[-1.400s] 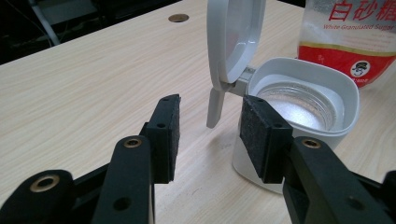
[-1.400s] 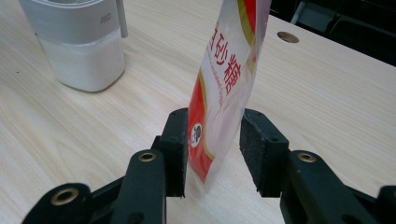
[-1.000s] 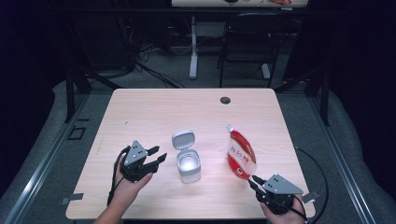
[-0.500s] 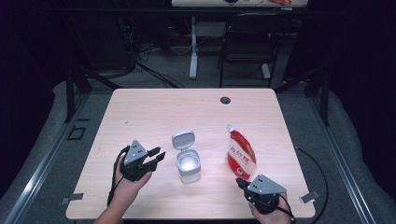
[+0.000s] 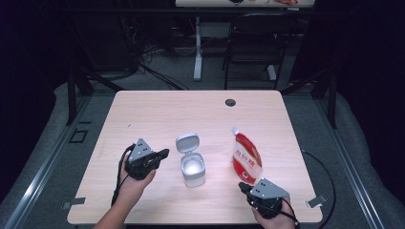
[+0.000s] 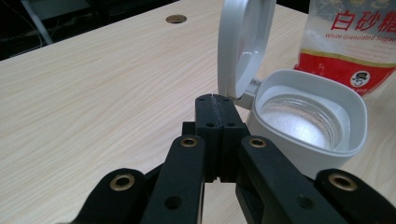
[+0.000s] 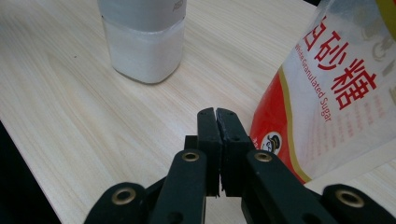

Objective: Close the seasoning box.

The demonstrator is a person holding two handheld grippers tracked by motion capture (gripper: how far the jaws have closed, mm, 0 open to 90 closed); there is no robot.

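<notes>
Both grippers' jaws just closed empty, left gripper (image 5: pixel 162 153) level toward jar (image 5: pixel 193 169), right gripper (image 5: pixel 243 187) beside sugar pouch (image 5: pixel 246 158)

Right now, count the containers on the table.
2: an open jar at mid-table, between the grippers, and a sugar pouch to its right, just beyond the right gripper.

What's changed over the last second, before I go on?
The right gripper slid left toward the sugar pouch. Both it and the left gripper have just closed their jaws on nothing. The open jar and pouch stayed put.
</notes>
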